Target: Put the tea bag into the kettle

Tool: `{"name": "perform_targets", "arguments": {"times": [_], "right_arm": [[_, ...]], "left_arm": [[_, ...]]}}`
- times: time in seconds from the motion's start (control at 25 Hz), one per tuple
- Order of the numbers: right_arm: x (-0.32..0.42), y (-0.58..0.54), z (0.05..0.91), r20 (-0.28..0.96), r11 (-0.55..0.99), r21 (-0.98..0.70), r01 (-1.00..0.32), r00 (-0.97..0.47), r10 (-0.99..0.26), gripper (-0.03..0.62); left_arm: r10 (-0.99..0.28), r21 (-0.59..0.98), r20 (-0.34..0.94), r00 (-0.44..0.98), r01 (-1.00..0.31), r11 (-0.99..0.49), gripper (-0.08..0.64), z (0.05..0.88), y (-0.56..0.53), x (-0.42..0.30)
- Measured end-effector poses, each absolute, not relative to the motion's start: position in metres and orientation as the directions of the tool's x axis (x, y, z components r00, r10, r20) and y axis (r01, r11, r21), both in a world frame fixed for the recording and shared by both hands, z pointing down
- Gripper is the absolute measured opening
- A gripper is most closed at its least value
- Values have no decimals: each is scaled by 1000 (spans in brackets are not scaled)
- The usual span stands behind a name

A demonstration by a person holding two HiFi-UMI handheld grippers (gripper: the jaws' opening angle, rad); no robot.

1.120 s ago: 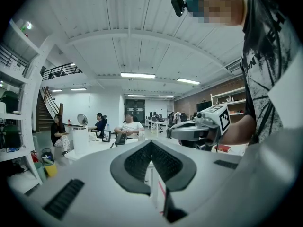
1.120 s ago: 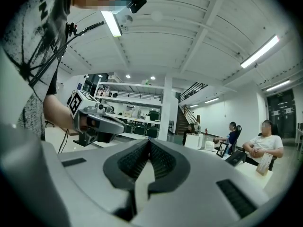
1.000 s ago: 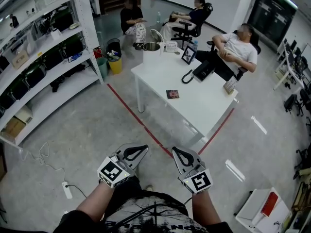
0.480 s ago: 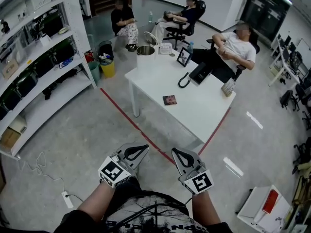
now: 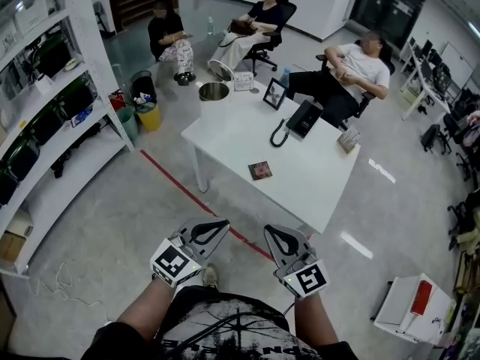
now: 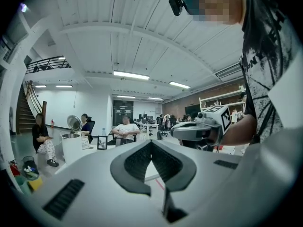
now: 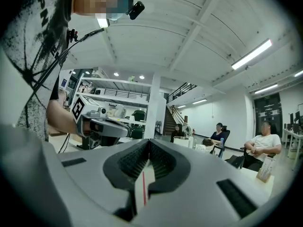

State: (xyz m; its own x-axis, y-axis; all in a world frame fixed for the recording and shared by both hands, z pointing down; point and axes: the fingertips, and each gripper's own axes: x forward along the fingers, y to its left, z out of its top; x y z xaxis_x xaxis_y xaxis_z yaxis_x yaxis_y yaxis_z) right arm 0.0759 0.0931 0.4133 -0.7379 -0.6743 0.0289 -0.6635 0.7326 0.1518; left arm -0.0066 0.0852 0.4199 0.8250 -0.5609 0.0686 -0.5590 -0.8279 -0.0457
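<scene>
Left gripper (image 5: 214, 229): my jaws pressed together, empty.
Right gripper (image 5: 275, 240): same, nothing pinched.
Table (image 5: 307, 190): nearer than a second ago. I have walked toward it, and it is not yet in reach.
Tea bag (image 5: 260, 170): likely the small dark packet mid-table, untouched.
Kettle (image 5: 214, 91): far corner, top open.
Task not begun; the approach comes first.

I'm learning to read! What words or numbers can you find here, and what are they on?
Person's shirt: white letters, cut off at the edge, unreadable.
Left gripper and right gripper cubes: square black-and-white patterns, no letters.
Card beside the kettle: too small to read.
Small packet on the table: too blurred to read.
</scene>
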Motion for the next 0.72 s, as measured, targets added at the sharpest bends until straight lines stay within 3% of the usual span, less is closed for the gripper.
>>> {"name": "perform_targets", "arguments": {"times": [0.72], "right_arm": [[-2, -6, 407, 45, 678, 166, -716, -682, -730, 11]], "left_arm": [[-525, -49, 30, 851, -523, -851, 8, 419, -6, -90]]}}
